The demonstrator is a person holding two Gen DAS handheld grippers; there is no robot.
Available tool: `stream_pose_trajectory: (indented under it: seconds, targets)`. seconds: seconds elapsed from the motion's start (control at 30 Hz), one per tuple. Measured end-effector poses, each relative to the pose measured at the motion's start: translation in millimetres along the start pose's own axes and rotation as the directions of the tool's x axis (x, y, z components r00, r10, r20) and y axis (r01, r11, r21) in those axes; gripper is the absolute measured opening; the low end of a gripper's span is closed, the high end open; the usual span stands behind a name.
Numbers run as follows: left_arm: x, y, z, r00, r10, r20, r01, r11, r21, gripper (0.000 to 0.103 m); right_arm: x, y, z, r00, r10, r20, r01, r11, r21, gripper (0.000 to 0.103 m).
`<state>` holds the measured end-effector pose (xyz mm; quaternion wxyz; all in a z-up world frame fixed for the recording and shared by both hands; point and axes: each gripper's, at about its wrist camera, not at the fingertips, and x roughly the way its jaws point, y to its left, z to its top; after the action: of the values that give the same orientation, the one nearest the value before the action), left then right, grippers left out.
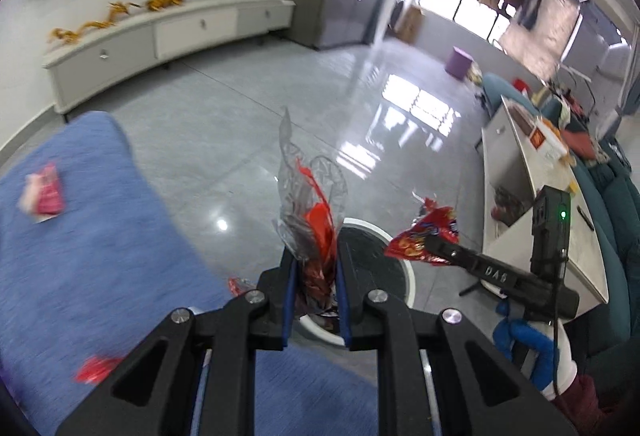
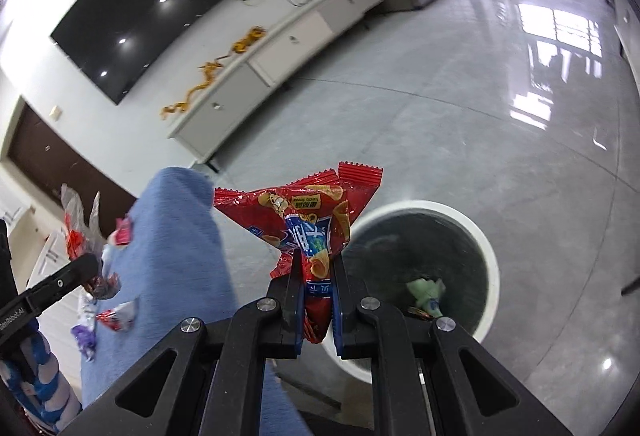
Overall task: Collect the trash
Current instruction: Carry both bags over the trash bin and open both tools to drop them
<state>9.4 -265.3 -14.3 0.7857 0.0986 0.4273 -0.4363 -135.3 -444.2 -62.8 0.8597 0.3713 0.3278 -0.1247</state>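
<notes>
Both tongs clamped on trash: left gripper (image 1: 316, 268) on clear wrapper (image 1: 310, 191), right gripper (image 2: 316, 276) on red chip bag (image 2: 308, 220), long axes toward 12 o'clock, beside bin (image 2: 486, 256).

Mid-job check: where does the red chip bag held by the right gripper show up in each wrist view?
Left wrist view: the red crinkled foil chip bag sits right of centre, pinched at the tip of the right gripper, which enters from the right.
Right wrist view: the same bag fills the centre, clamped and sticking up from the gripper.
Shared landmark: the round white-rimmed trash bin on the grey floor, beside the bag.
</notes>
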Motion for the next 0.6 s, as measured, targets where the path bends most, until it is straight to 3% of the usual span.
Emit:
stream_pose_trajectory:
  seconds: [0.37, 0.43, 0.5, 0.53, 0.57, 0.6]
  targets:
    - [98, -37, 23, 0.987, -0.104, -0.124, 0.103, 0.995, -0.016, 0.018, 33, -50, -4, 0.997, -0.048, -0.066, 0.054, 0.994, 0.099, 0.013]
    - [109, -40, 23, 0.982, -0.123, -0.145, 0.119, 0.992, -0.032, 0.018, 38, -57, -4, 0.995, -0.052, -0.080, 0.061, 0.992, 0.108, 0.019]
    - [121, -44, 24, 0.977, -0.133, -0.165, 0.127, 0.991, -0.046, 0.020, 40, -62, -2, 0.994, -0.067, -0.087, 0.077, 0.991, 0.113, 0.043]
    - [125, -45, 25, 0.976, -0.136, -0.172, 0.129, 0.990, -0.049, 0.026, 40, -64, -3, 0.994, -0.070, -0.087, 0.080, 0.990, 0.115, 0.046]
    - [127, -44, 25, 0.975, -0.137, -0.175, 0.129, 0.990, -0.053, 0.041, 40, -66, -4, 0.993, -0.075, -0.088, 0.085, 0.989, 0.118, 0.046]
    - [129, -44, 25, 0.975, -0.137, -0.176, 0.128, 0.990, -0.058, 0.049, 40, -69, -4, 0.993, -0.078, -0.092, 0.089, 0.988, 0.123, 0.046]
